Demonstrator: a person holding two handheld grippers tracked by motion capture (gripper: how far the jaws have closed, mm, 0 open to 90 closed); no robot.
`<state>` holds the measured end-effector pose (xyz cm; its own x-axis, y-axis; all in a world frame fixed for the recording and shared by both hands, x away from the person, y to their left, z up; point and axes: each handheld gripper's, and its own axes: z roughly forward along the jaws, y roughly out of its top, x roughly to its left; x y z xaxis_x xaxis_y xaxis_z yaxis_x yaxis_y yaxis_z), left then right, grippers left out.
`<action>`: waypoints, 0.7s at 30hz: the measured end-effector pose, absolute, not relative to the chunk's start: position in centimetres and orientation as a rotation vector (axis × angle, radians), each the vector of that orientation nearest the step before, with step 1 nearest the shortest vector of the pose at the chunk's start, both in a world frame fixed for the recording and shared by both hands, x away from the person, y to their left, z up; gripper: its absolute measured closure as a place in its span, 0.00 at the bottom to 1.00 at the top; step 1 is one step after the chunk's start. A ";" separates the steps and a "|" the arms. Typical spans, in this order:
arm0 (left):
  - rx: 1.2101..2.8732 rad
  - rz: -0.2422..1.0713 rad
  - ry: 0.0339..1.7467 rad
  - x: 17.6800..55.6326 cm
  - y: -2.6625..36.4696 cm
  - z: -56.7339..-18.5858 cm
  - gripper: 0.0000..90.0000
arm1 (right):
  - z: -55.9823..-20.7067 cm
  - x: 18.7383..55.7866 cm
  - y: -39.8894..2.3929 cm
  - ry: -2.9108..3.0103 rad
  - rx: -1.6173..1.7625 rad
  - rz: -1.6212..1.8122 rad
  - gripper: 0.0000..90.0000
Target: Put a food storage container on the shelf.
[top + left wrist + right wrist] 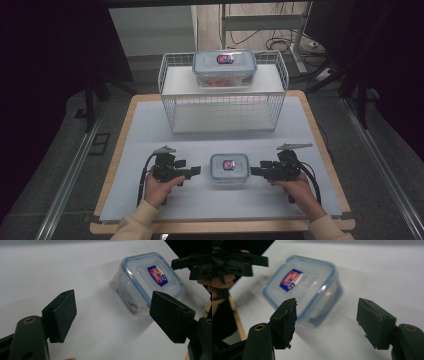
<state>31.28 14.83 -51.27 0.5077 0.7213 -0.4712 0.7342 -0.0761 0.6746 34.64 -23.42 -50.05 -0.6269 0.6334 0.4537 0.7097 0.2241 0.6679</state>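
Container point(229, 169), small, clear, blue-rimmed lid with red-blue label, sits on the white surface point(150, 135) between the two tools, touched by neither. Left tool point(192, 171) jaws apart, nothing between them; in the left gripper view the container point(147, 282) lies ahead of its far jaw. Right tool point(256, 171) jaws likewise apart; in the right gripper view the container point(302, 287) lies ahead, toward its near-side jaw. Beyond both tools a white wire basket point(172, 75) carries a larger lidded container point(224, 68) on top.
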 end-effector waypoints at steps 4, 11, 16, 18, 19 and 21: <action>1.811 -0.066 1.203 32.0 13.6 -51.4 0.23 | -50.3 35.2 -22.7 -2.378 -1.313 -1.358 0.33; 1.808 -0.165 1.183 33.0 11.5 -52.0 0.23 | -51.0 36.2 -21.6 -2.308 -1.321 -1.330 0.33; 1.811 -0.233 1.180 33.6 10.6 -52.5 0.23 | -51.3 36.5 -20.8 -2.291 -1.321 -1.297 0.32; 1.809 -0.247 1.184 33.7 10.5 -52.7 0.23 | -51.5 36.6 -20.6 -2.294 -1.324 -1.278 0.31; 1.809 -0.252 1.184 33.7 10.4 -52.7 0.23 | -51.6 36.6 -20.6 -2.285 -1.325 -1.272 0.31; 1.803 -0.267 1.185 33.8 10.4 -52.8 0.24 | -51.7 36.7 -20.5 -2.266 -1.325 -1.264 0.31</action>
<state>33.77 10.37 -52.85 0.5108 0.6071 -0.6087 0.8097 -0.1017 0.5779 36.72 -20.54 -51.68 -0.5660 0.5998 0.5656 0.7963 0.2202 0.5633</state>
